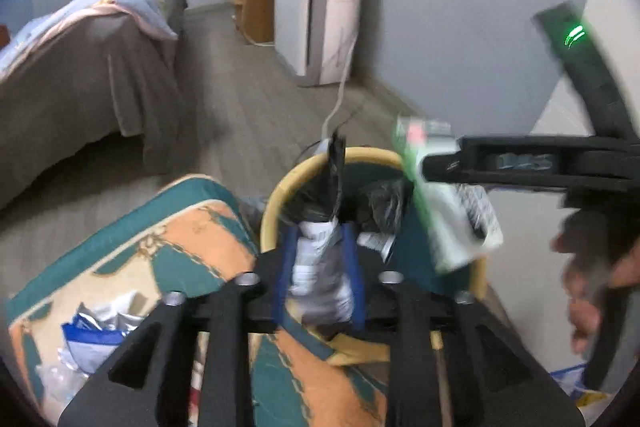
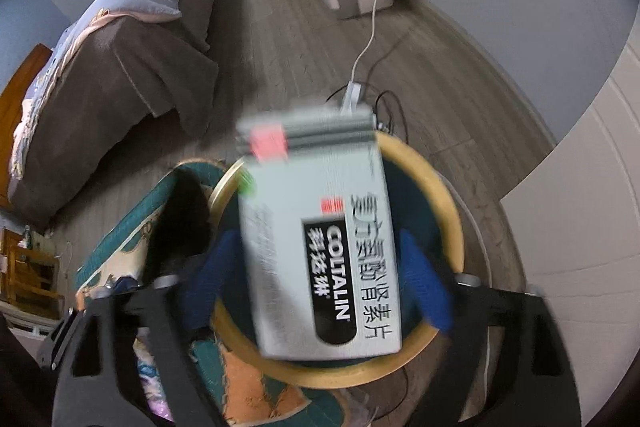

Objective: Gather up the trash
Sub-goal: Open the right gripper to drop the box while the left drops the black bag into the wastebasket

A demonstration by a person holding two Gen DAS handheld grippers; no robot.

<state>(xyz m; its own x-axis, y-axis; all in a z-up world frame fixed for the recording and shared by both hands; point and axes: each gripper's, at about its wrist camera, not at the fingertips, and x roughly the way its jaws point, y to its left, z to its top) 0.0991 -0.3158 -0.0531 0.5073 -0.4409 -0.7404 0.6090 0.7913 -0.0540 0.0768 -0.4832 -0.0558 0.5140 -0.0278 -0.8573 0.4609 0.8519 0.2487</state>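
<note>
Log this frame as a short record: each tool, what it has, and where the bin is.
left tool: closed on a crumpled wrapper, above the bin, near its rim
right tool: fingers spread wide; medicine box between them, blurred, apparently loose
bin: round, yellow rim, below both tools, trash already inside
left to collect: foil wrappers on patterned cushion
</note>
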